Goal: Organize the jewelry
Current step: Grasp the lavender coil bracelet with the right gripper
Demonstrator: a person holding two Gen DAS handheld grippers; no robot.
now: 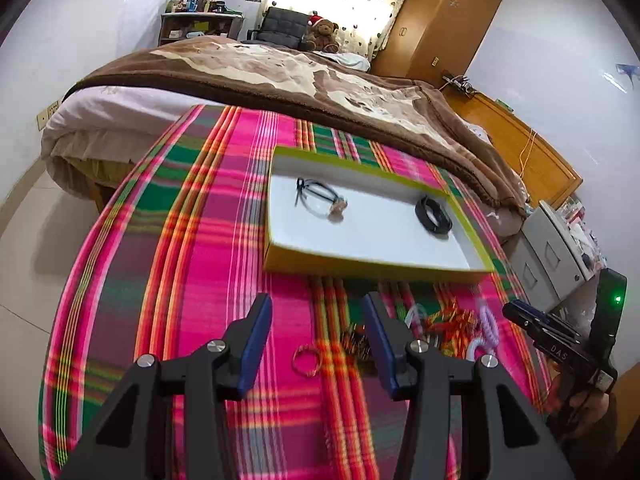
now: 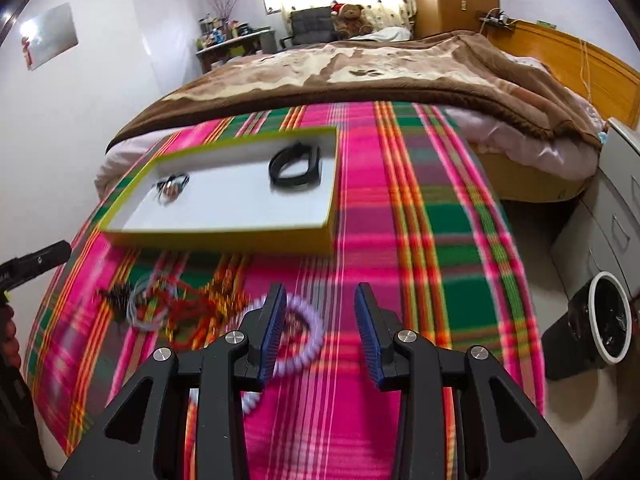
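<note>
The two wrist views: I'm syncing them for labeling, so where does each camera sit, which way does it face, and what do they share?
Left wrist: sits on the left gripper, looks forward over the plaid cloth at the tray; its own open fingers show, with the right gripper at the right edge.
Right wrist: sits on the right gripper, looks forward at the tray from its right; its open fingers straddle a purple bracelet.
Shared: tray, black band, jewelry pile, bed.
</note>
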